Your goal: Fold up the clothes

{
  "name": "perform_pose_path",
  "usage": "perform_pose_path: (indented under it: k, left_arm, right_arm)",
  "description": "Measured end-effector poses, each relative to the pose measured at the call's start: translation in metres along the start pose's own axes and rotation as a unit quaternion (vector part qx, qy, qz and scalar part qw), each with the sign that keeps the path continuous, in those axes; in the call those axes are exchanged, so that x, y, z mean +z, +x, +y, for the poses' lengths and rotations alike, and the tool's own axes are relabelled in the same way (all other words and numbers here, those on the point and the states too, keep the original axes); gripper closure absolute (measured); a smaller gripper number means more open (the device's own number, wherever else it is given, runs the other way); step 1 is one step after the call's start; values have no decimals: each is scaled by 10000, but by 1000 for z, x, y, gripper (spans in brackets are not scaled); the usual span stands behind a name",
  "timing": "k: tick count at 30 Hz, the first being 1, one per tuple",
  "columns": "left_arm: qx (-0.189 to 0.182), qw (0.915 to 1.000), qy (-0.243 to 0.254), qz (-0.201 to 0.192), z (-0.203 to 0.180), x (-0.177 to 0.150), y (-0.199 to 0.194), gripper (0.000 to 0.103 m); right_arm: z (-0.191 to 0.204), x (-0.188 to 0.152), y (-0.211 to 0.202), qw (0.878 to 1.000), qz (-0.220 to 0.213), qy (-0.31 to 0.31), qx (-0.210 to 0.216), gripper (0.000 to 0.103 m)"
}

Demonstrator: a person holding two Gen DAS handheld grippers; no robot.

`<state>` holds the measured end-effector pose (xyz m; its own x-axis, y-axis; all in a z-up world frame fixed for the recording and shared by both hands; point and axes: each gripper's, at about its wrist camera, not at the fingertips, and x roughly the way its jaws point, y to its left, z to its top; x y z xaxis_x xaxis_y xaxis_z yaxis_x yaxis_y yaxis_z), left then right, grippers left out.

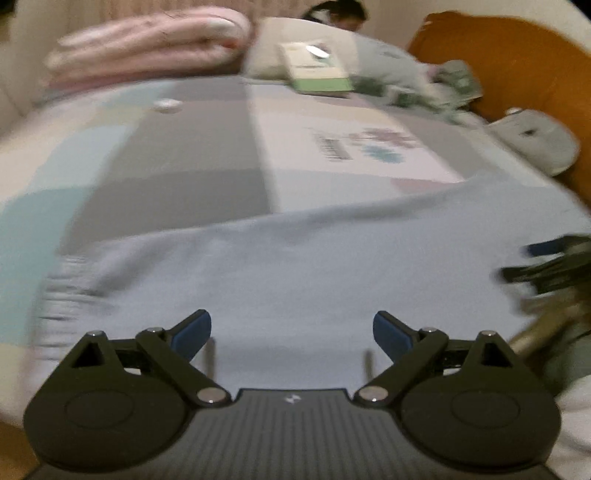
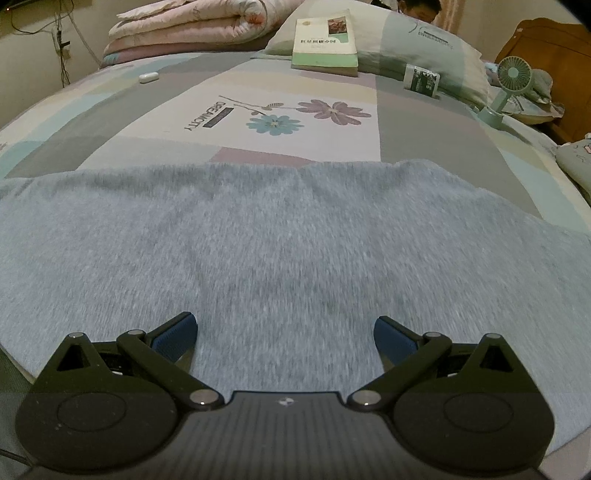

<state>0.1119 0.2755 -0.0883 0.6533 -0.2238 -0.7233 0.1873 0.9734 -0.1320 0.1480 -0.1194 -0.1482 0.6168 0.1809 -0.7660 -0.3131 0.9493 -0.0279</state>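
Note:
A light blue-grey garment (image 1: 295, 266) lies spread flat on the bed, its ribbed hem at the left in the left wrist view. My left gripper (image 1: 291, 330) hovers over its near part, open, with nothing between the blue pads. In the right wrist view the same garment (image 2: 280, 243) fills the foreground, and my right gripper (image 2: 284, 334) stands open just above it, holding nothing. The right gripper (image 1: 546, 266) also shows as a dark blur at the right edge of the left wrist view.
The bed sheet (image 2: 155, 122) has grey and pastel blocks and a flower print. A book (image 2: 325, 40) rests on a pillow (image 2: 417, 40), beside a folded pink quilt (image 2: 192, 29). A small fan (image 2: 506, 88) stands at the right; a white case (image 2: 148, 76) lies at the left. A person's head (image 2: 421, 7) shows behind the pillow.

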Motion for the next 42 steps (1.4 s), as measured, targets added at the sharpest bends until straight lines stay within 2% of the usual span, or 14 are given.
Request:
perform_pose_path:
  k: [4,8,9,10,13,18,21,22,26,29,32,33,39,42]
  left_arm:
    - [-642,9972,-233,297,-5,0,17,9]
    - [-1269,9891,-466,576,-10,1,34,10]
    - [-1330,9883,-540,525,-5,-1,30,9]
    - [-1248,9888,-633,515,2,-2,26,9]
    - [-537,9943,-819,425,27,-7,15,9]
    - [442,9902,-1274,363,68,-19,-6,9]
    - [488,9904,-1248,340,66,-15,-16,9]
    - [601,9920,-1071,278,60,-12,-19,9]
    - [568,9971,-495,62,41,6,-11,8]
    - [580,9978,-263,176,31,10,10,8]
    - [876,9946,-118,535,26,-2,26,6]
    - [910,9949,-75,423,24,-7,24,6]
    - [908,9943,-46,561,22,-15,6,2]
    - [915,9953,92,313,18,-6,3,2]
  right_arm:
    - [0,0,0,10000,5,1,0,0]
    - [0,3,0,10000,97,-1,-2,0]
    - [0,4,0,9999,151,-20,-6,0]
    - [1,5,-1,9998,187,-44,-6,0]
    - [3,8,-4,9995,288,-116,-7,0]
    - [14,8,-7,9989,260,-363,107,0]
    - [21,8,-7,9983,238,-521,119,0]
    - [23,7,-7,9981,234,-564,110,0]
    - [23,7,-6,9979,248,-569,155,0]
    - [20,6,-5,9984,267,-464,205,0]
    - [21,4,-5,9984,251,-449,214,0]
    - [21,3,-5,9984,233,-459,219,0]
    - [18,3,-2,9984,171,-443,298,0]
    - [17,4,-2,9985,154,-447,293,0]
